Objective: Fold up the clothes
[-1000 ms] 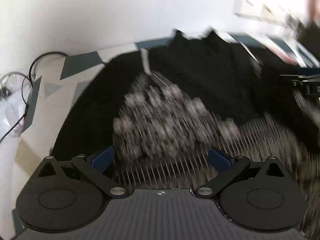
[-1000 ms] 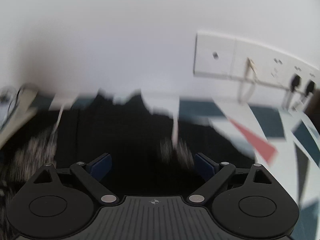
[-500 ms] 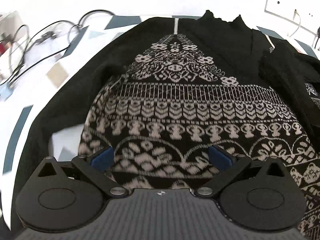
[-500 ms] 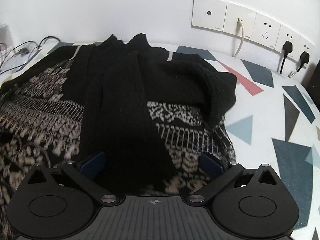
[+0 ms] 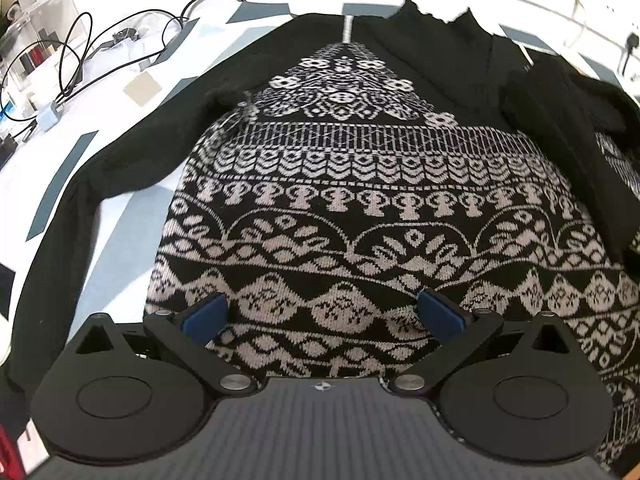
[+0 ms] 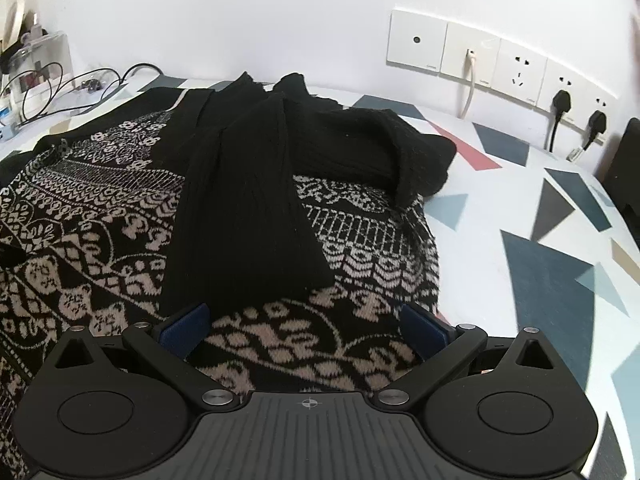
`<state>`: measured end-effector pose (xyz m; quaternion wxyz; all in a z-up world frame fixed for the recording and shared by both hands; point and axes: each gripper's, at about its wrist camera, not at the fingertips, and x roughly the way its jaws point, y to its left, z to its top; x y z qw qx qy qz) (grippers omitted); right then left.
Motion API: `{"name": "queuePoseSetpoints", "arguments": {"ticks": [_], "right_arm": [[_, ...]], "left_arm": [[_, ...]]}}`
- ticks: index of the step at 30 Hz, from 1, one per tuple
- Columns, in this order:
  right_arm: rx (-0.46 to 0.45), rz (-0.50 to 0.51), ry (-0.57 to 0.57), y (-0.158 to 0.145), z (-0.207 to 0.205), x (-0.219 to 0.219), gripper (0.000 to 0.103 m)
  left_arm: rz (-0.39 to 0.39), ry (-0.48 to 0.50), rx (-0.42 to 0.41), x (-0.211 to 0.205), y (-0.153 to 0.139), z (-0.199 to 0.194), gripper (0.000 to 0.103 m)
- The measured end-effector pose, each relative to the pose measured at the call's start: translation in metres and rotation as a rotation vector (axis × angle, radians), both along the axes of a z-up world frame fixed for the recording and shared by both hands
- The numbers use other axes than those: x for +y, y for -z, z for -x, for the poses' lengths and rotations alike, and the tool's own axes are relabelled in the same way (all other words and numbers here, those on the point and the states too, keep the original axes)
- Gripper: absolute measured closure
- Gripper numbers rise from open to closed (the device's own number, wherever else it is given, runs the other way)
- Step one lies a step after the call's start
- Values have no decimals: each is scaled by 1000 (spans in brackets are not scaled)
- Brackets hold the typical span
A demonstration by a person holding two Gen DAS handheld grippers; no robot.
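Nearby: cables [image 5: 72, 60] left, wall sockets [image 6: 516, 72] behind sweater [image 5: 360, 200].

Left tool [image 5: 322, 314] spread wide above patterned sweater [image 5: 360, 208], gripping nothing.

1. A white wall [image 6: 240, 12] closes the far side.
2. A row of white socket plates [image 6: 496, 62] runs along it on the right, with two black plugs [image 6: 562, 100] in.
3. The table [image 6: 540, 240] is white with grey, blue and red shapes.
4. Black cables [image 5: 80, 52] lie at far left.
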<state>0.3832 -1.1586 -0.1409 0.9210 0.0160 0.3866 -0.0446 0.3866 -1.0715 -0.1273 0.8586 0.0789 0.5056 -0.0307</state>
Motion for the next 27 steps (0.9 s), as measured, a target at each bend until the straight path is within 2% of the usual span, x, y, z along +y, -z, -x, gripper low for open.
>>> {"name": "queuePoseSetpoints", "arguments": {"ticks": [2, 8, 13, 16, 22, 24, 26, 27], "right_arm": [[-1, 3, 5, 1, 5, 0, 2], [26, -10, 36, -1, 15, -3, 1], [165, -20, 42, -10, -10, -2, 1], [209, -43, 85, -12, -22, 0, 1], [299, -89, 171, -15, -47, 2, 1], [329, -104, 200, -16, -55, 3, 1], [359, -117, 227, -17, -63, 4, 1], [375, -117, 234, -18, -67, 7, 1]], "left_arm": [[-23, 16, 1, -5, -1, 3, 0], [21, 4, 8, 2, -1, -12, 0], [58, -6, 13, 8, -1, -25, 0], [79, -12, 16, 11, -1, -33, 0], [84, 22, -9, 13, 3, -38, 0], [79, 67, 4, 17, 1, -39, 0], [127, 74, -9, 33, -6, -34, 1], [193, 76, -38, 45, -14, -26, 1]]}}
